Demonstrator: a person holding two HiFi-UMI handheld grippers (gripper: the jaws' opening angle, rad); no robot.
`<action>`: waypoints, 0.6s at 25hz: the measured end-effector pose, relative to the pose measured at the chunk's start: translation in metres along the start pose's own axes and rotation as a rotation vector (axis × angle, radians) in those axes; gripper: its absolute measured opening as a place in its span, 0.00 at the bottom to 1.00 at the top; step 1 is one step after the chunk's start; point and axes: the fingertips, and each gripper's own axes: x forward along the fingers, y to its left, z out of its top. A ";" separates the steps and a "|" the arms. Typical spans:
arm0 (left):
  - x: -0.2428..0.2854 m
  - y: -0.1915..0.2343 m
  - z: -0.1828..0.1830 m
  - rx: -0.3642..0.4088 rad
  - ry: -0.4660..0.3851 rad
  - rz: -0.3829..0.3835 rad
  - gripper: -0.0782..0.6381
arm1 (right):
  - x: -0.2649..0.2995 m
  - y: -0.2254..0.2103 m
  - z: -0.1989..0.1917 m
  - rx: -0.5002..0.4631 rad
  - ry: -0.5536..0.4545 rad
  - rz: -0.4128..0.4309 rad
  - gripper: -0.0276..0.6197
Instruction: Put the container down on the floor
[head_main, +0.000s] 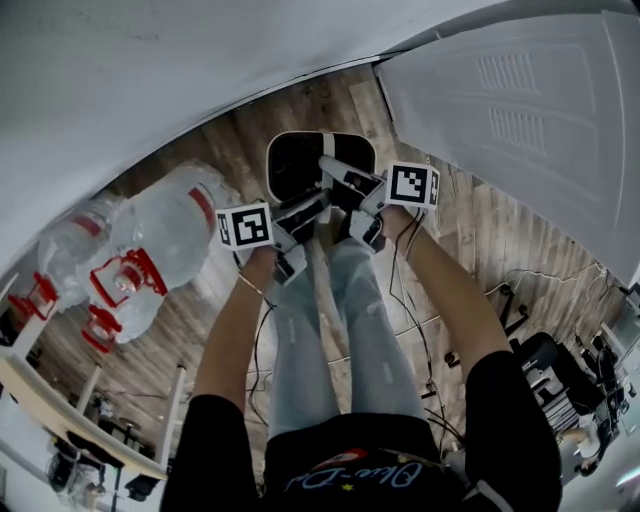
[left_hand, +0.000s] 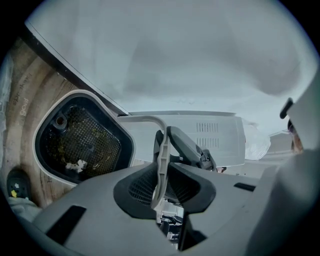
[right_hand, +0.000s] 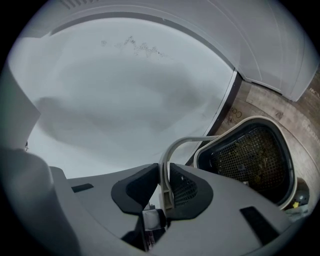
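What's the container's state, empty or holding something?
Not quite empty. A white scrap and small greenish bits lie on the black mesh inside the container; the right gripper view shows specks there too.

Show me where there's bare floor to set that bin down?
Bare wooden floor lies around the container, between the water bottles on the left and the white door on the right. The strip by the door is narrower. It is crowded where cables trail at lower right, and around the bottles.

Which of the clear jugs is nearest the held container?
The jug toward the head view's centre, just left of the container; the other jug lies farther left.
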 end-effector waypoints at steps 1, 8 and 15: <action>0.000 0.004 0.001 0.003 0.003 0.003 0.20 | 0.002 -0.003 0.001 0.001 0.000 -0.003 0.14; 0.000 0.021 0.008 0.016 0.001 0.011 0.20 | 0.013 -0.020 0.003 -0.013 0.003 -0.033 0.14; 0.004 0.037 0.011 0.026 -0.009 0.029 0.20 | 0.023 -0.035 0.003 -0.017 0.025 -0.058 0.14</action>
